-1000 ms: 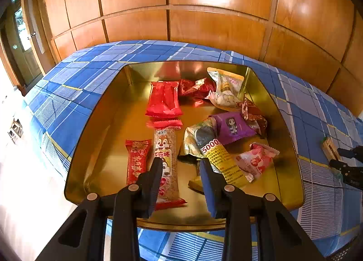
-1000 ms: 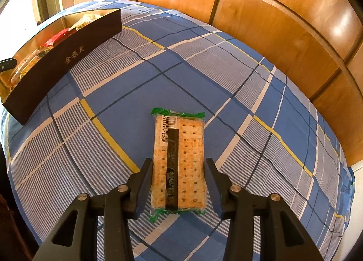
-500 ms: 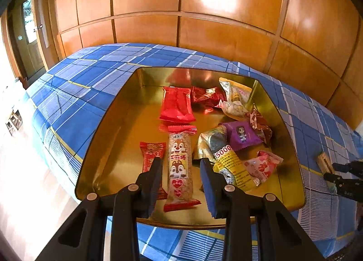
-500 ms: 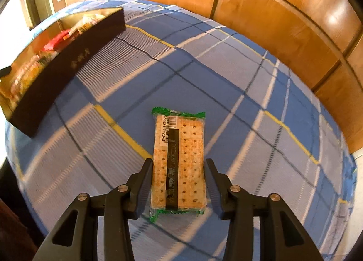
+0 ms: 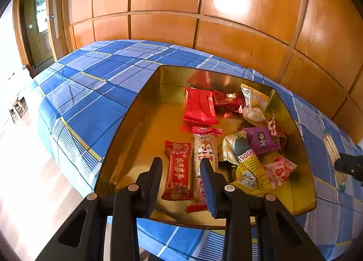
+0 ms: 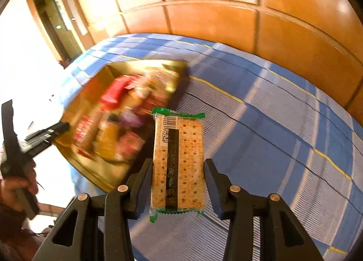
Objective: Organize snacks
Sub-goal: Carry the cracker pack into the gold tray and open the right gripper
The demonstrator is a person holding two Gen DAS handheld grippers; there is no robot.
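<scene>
A gold tin (image 5: pixel 127 125) on the blue plaid cloth holds several wrapped snacks: a red bar (image 5: pixel 178 175), a chipmunk-print bar (image 5: pixel 204 147), a red packet (image 5: pixel 199 107), a purple packet (image 5: pixel 261 139). My left gripper (image 5: pixel 180 162) hovers over the tin's near edge, jaws narrowly apart with nothing between them. My right gripper (image 6: pixel 178 163) is shut on a green-edged cracker packet (image 6: pixel 178 159), held in the air above the cloth to the right of the blurred tin (image 6: pixel 90 102). In the left wrist view that packet (image 5: pixel 332 150) shows edge-on at the far right.
Blue plaid cloth (image 6: pixel 272 147) covers the table to the right of the tin. Wood-panelled wall (image 5: pixel 226 34) runs close behind. The table edge and pale floor (image 5: pixel 22 147) lie left. A hand (image 6: pixel 18 184) holds the left gripper handle.
The right gripper has lifted the cracker packet off the cloth and swung left toward the tin. The left gripper has slid left over the tin's near edge.
</scene>
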